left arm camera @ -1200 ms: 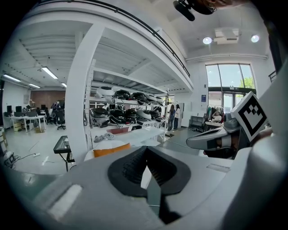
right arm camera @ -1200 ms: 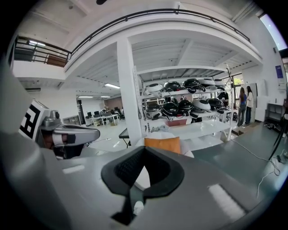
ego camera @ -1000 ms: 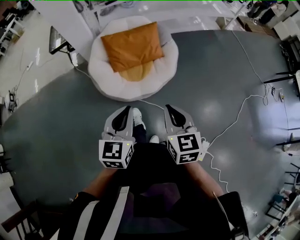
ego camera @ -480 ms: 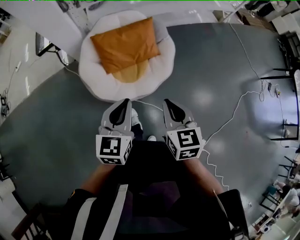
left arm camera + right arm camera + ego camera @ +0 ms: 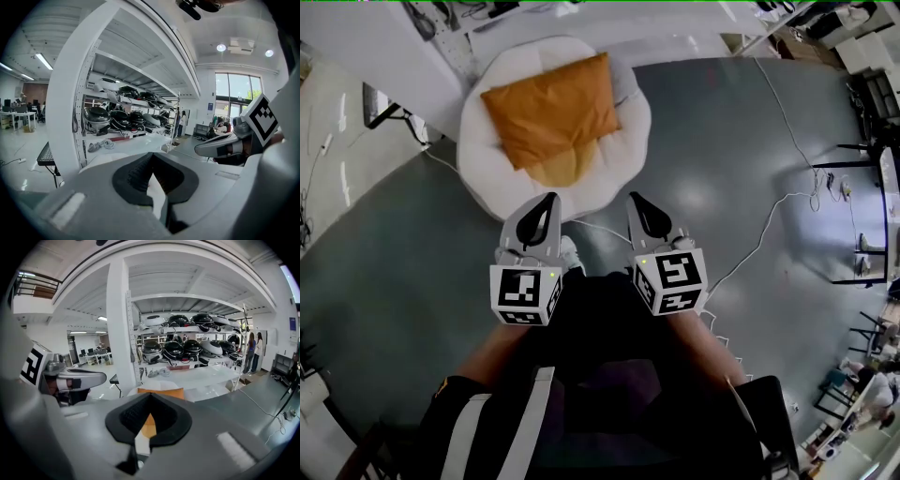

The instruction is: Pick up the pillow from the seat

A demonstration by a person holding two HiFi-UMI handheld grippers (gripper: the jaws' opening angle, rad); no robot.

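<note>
Left gripper (image 5: 547, 202), right gripper (image 5: 636, 202) clenched empty — tips by the near rim of the seat (image 5: 484, 178), pillow (image 5: 551, 105) farther in

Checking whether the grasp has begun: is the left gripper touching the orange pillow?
Apart. The head view shows the left gripper, jaws shut, short of the orange pillow, with the white seat visible between them.

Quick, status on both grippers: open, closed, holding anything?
Left gripper: closed, holding nothing.
Right gripper: closed, holding nothing.
</note>
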